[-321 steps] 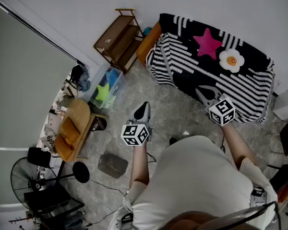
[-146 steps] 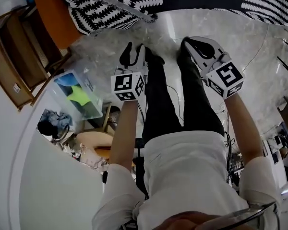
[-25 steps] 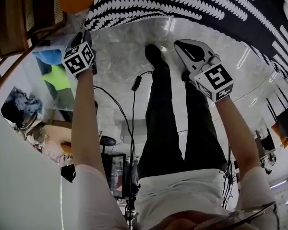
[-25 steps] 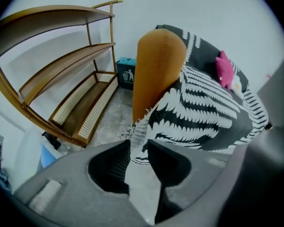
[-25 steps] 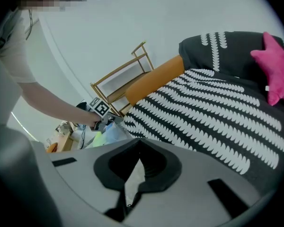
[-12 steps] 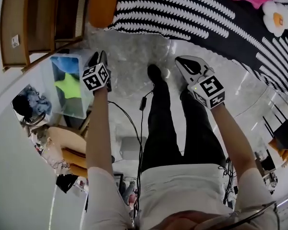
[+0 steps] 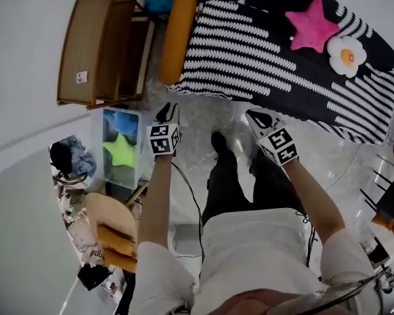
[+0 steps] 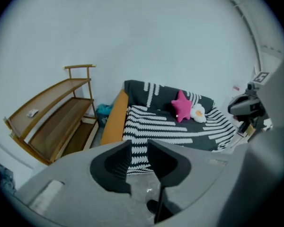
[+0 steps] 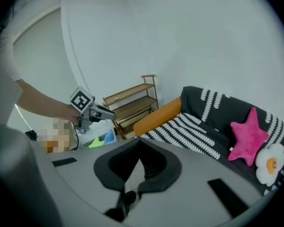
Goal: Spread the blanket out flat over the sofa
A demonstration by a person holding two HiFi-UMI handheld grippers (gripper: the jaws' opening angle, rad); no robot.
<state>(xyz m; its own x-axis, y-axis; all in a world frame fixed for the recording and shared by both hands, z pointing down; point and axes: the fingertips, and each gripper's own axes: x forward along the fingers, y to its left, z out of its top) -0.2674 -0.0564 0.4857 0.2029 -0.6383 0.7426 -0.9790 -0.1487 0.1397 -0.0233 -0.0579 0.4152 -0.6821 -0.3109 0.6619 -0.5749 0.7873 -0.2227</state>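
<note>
The black-and-white striped blanket (image 7: 282, 64) lies spread over the sofa, whose orange arm (image 7: 174, 35) shows at its left end. A pink star cushion (image 7: 310, 30) and a flower cushion (image 7: 347, 54) rest on it. Both grippers hang over the floor in front of the sofa, apart from the blanket. My left gripper (image 7: 165, 113) has a narrow gap between its jaws, which are closing on nothing (image 8: 139, 148). My right gripper (image 7: 256, 118) is shut and empty, its tips meeting (image 9: 140, 143).
A wooden shelf rack (image 7: 98, 44) stands left of the sofa. A clear bin (image 7: 121, 146) with blue and green items sits beside my left gripper. A wooden chair (image 7: 108, 231) is behind it. A cable (image 7: 187, 189) runs along the floor. Black chairs (image 7: 387, 202) stand at right.
The view has pulled back from the sofa, so the whole blanket shows. My left gripper has swung from near the bin toward the middle. The right gripper keeps its place.
</note>
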